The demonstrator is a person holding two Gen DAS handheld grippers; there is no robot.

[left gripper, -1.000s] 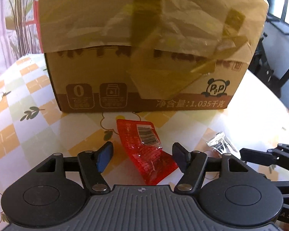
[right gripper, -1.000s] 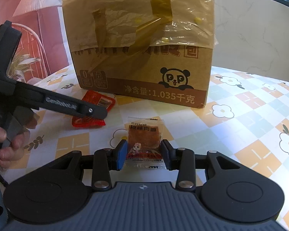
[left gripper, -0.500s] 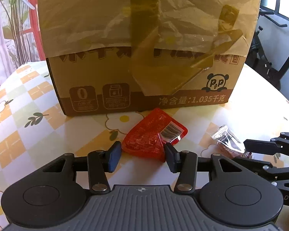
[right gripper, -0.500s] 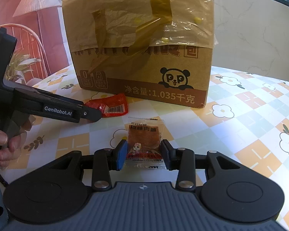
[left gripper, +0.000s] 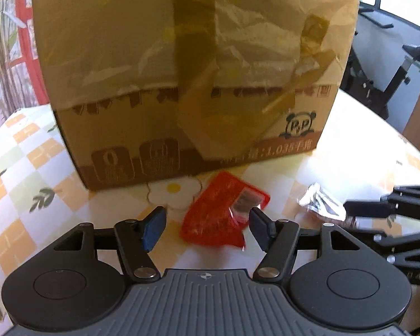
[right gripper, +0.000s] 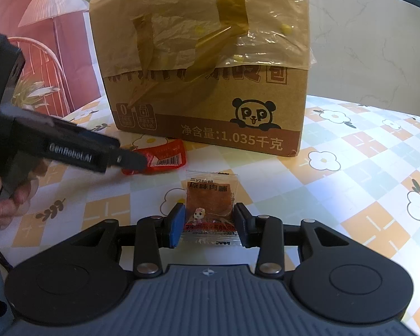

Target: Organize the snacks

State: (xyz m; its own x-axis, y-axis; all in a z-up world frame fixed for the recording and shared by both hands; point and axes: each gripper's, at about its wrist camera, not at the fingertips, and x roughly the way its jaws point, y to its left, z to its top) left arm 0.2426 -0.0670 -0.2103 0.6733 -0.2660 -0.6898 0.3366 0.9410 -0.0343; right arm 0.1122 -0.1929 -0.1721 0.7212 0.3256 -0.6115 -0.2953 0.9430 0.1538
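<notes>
A: On the flowered tablecloth (right gripper: 358, 151), front of the cardboard box (right gripper: 210, 89) – what's w/ the left gripper (left gripper: 204, 228)?

B: Jaws wide apart. Red snack packet (left gripper: 221, 218) sits between the fingers, nearer the right one. Left pad (left gripper: 154, 228) is clear of it. Can't tell if the right tip touches the wrapper – pic's blurred.

A: Packet on the table or lifted?

B: Hard to say from the left wrist view. From the right wrist view the red packet (right gripper: 162, 158) looks tilted, barcode side showing, just in front of the box's lower edge, w/ the left gripper (right gripper: 137, 161) tip at its left end.

A: Right gripper (right gripper: 208, 222)?

B: Jaws narrow, closed on the clear jerky packet (right gripper: 211, 207) – both pads press its side edges. Packet stands upright, printed face to the cam, brown meat square visible, lower seam down between the fingers.

A: Seen from the other side?

B: Left wrist view: right gripper (left gripper: 358, 212) at far right, w/ the clear jerky packet (left gripper: 322, 204) crinkled at its tip, near the red one but apart.

A: Box?

B: Brown, panda logo, top half wrapped in plastic film w/ tape strips. Behind both snacks. Person's left hand (right gripper: 5, 196) on the handle, far left.
</notes>
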